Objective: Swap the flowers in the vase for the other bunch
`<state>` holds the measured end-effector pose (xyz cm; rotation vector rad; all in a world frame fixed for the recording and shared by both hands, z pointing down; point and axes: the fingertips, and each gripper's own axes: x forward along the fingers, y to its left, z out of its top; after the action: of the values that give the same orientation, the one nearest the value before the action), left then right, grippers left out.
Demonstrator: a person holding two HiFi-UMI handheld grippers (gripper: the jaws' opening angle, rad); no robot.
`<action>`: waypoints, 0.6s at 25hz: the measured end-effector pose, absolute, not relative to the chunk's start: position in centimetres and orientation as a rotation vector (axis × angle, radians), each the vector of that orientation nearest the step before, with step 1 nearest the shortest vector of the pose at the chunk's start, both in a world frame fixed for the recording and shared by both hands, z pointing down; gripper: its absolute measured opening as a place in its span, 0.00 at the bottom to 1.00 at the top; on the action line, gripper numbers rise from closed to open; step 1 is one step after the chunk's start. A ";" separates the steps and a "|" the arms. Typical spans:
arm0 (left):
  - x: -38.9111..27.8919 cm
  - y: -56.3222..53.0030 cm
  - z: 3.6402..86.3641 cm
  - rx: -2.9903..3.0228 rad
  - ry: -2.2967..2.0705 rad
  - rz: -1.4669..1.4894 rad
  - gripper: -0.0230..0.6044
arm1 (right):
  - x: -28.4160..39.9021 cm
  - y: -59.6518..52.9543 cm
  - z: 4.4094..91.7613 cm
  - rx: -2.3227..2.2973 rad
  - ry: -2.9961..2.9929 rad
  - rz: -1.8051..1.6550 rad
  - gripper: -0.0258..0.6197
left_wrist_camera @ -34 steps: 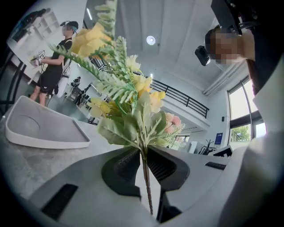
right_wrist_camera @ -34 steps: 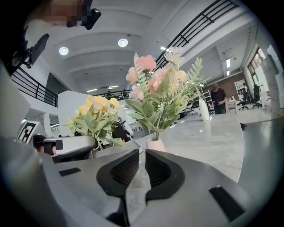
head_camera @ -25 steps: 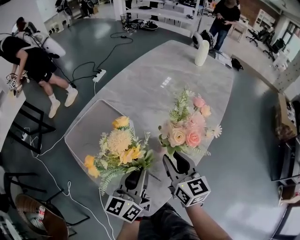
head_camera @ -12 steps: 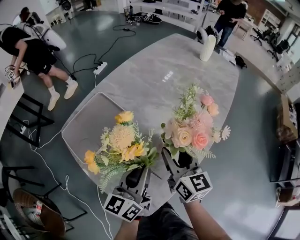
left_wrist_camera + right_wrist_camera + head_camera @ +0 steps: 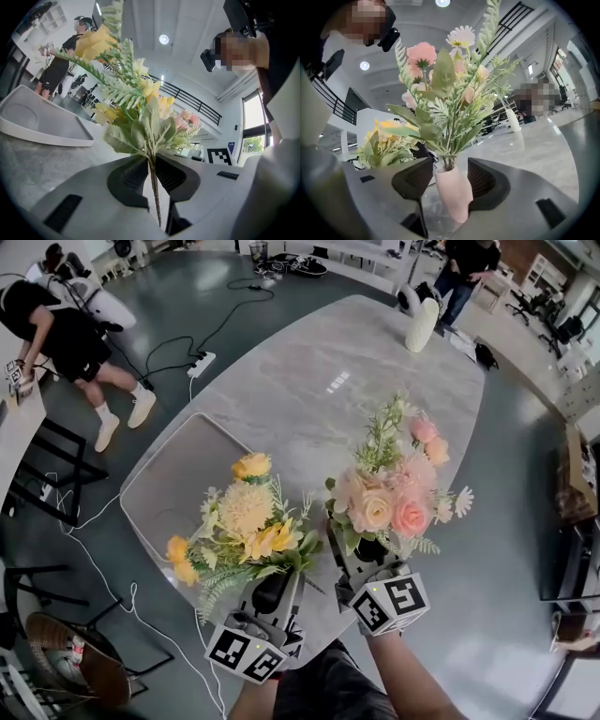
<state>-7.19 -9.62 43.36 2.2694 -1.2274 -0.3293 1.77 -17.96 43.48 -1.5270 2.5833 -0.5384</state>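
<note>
Evidently the left tongs point(image 5: 272, 594) are pinching the yellow bunch point(image 5: 248, 531) by its stem, seemingly holding it ready beside the pink vase point(image 5: 452, 192) on the tabletop point(image 5: 309, 399), while the right tongs point(image 5: 364, 566), their jaws just opening wide around that vase, are leaving it standing with the pink flowers point(image 5: 394, 498) inside.

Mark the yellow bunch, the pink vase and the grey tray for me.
yellow bunch point(image 5: 246, 510): head view, on the big pale yellow bloom.
pink vase point(image 5: 452, 192): right gripper view, on its body.
grey tray point(image 5: 173, 488): head view, on its bare floor.
</note>
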 end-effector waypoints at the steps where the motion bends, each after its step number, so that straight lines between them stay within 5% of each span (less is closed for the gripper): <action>1: -7.2 -9.6 43.4 2.268 -1.229 -0.328 0.12 | 1.8 -18.0 43.4 -1.534 2.577 -0.533 0.39; 15: -7.4 -10.7 44.0 2.286 -1.314 -0.259 0.13 | 1.6 -18.3 42.7 -1.671 2.548 -0.427 0.34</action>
<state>-7.44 -10.68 43.99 2.2864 -1.3140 -0.2591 1.63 -18.33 42.71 -1.6706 2.5478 -0.4274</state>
